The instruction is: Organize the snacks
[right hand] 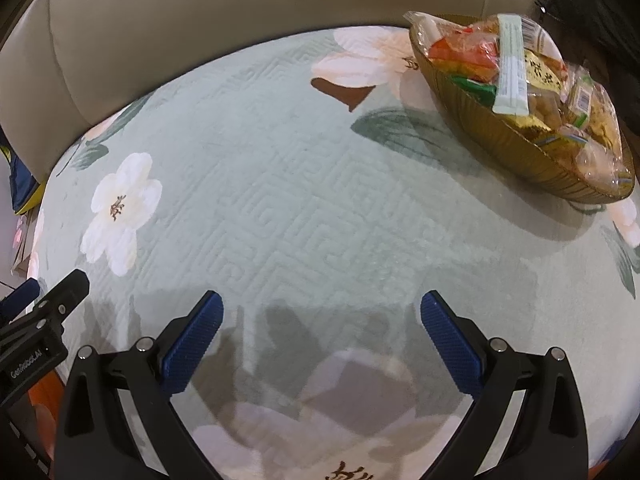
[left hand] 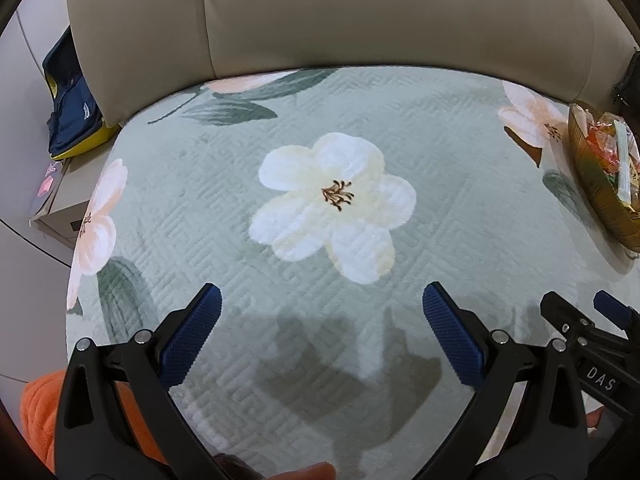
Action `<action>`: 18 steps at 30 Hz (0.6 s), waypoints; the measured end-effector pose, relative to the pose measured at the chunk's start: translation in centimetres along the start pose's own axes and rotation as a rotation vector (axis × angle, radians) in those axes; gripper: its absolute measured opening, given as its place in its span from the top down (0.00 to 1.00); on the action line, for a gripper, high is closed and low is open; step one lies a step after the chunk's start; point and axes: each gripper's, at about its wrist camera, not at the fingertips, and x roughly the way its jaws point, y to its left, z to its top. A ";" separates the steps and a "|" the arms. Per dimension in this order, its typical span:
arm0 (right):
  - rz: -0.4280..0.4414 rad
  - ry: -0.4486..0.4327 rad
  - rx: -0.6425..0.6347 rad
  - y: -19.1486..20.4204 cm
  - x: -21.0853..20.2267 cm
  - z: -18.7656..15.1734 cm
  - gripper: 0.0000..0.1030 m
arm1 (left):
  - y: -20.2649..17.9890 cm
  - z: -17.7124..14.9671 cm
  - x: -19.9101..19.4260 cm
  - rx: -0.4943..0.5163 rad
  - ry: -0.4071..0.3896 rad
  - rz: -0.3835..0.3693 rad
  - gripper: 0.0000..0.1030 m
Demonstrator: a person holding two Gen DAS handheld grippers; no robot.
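Amber ribbed glass is what I steer toward: the snack bowl (right hand: pixel 500 136) sits on the quilted floral cover (right hand: pixel 280 208), up and to the right of my right gripper (right hand: pixel 320 320), well apart from it and close to the beige sofa back (right hand: pixel 240 8). It is heaped with wrapped snacks (right hand: pixel 520 72), and a pale green stick pack (right hand: pixel 510 64) lies across the top. The bowl's long axis runs from upper left to lower right in the right wrist view, so its near rim faces me at a slant.

My right gripper has its jaws spread wide and holds nothing; my left gripper (left hand: pixel 320 320) is just as wide and empty. From the left wrist the bowl (left hand: pixel 600 192) is only a sliver at the far right edge, past the white flower (left hand: pixel 332 200). I judge the right hand clearly nearer, so any reach for the bowl falls to it, forward and rightward. No loose snacks show on the cover
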 end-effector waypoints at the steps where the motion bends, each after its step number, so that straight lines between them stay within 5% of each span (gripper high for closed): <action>1: 0.001 0.001 0.001 -0.1 0.0 0.0 0.05 | 0.0 0.0 0.0 0.002 0.002 0.000 0.03; 18: -0.027 -0.032 -0.093 1.5 -0.5 -0.2 0.05 | -0.6 -0.4 -0.5 0.030 -0.021 0.015 0.03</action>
